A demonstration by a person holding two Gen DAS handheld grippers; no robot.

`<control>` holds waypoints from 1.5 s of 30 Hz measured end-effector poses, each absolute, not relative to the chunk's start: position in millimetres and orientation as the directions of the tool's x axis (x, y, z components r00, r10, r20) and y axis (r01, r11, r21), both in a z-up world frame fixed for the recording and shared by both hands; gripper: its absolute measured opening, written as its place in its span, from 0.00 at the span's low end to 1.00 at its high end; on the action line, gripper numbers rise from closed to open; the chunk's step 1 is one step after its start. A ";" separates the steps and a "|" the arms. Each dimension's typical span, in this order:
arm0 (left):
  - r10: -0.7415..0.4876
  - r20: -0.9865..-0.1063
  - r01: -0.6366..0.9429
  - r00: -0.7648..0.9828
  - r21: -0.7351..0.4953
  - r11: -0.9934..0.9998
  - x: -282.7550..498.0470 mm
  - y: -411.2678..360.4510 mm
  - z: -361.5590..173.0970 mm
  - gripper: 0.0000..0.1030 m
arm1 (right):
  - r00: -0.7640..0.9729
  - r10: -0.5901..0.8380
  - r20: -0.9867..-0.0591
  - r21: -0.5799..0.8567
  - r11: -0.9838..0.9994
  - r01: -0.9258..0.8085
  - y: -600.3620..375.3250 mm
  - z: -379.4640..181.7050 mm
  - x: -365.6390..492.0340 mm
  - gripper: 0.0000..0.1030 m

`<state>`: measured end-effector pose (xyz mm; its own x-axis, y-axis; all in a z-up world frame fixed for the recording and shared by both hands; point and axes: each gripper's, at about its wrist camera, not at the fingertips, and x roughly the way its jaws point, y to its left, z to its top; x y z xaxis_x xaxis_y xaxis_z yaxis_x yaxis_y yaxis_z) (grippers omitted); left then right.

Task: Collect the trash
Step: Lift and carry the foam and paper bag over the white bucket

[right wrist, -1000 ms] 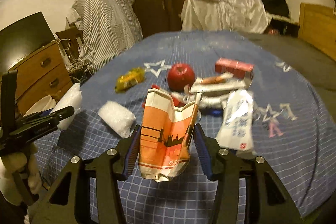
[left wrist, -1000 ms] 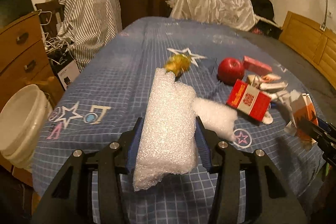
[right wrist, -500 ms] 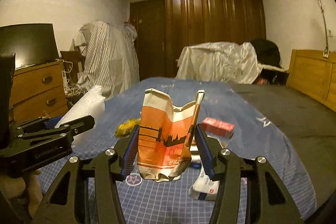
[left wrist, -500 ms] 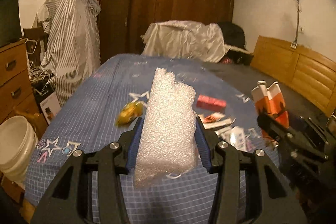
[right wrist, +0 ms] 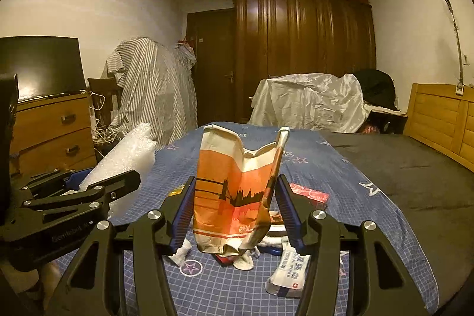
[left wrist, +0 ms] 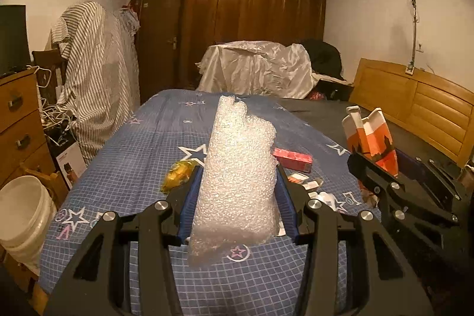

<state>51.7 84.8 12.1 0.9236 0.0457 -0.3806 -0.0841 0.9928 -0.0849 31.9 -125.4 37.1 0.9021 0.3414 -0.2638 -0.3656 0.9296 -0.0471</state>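
Blue star-print bedspread point(left wrist: 142, 150) below me, litter scattered across it. My left gripper point(left wrist: 238, 194) has a roll of bubble wrap point(left wrist: 240, 176) squeezed between its pads, standing up past the fingertips: light, squashy, springy, so I'd keep the pinch on its lower half. My right gripper point(right wrist: 235, 206) brackets a crumpled orange paper bag point(right wrist: 237, 191), flimsy and easily torn; its pads sit at the bag's sides, grip loose-looking. White bucket point(left wrist: 22, 212) waits left.

You see an orange-and-white carton point(right wrist: 237, 191), white bubble wrap point(left wrist: 240, 176), and a blue checked, star-patterned bedsheet point(left wrist: 142, 156).
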 end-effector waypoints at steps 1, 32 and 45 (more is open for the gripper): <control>0.051 -0.380 -0.090 0.924 -0.085 0.992 50.7 87.4 12.4 0.44 | 0.899 0.348 -0.265 -0.045 0.927 -0.372 -122.9 39.4 32.9 0.53; 0.496 -0.453 -0.595 0.741 -0.101 0.797 -43.9 363.4 38.2 0.44 | 0.523 0.734 -0.433 -0.016 0.574 -0.819 243.7 77.2 60.4 0.55; 0.458 -0.622 -0.674 0.635 -0.157 0.722 -64.8 492.9 4.2 0.44 | 0.246 0.698 -0.673 0.060 0.383 -0.922 461.0 56.0 96.1 0.55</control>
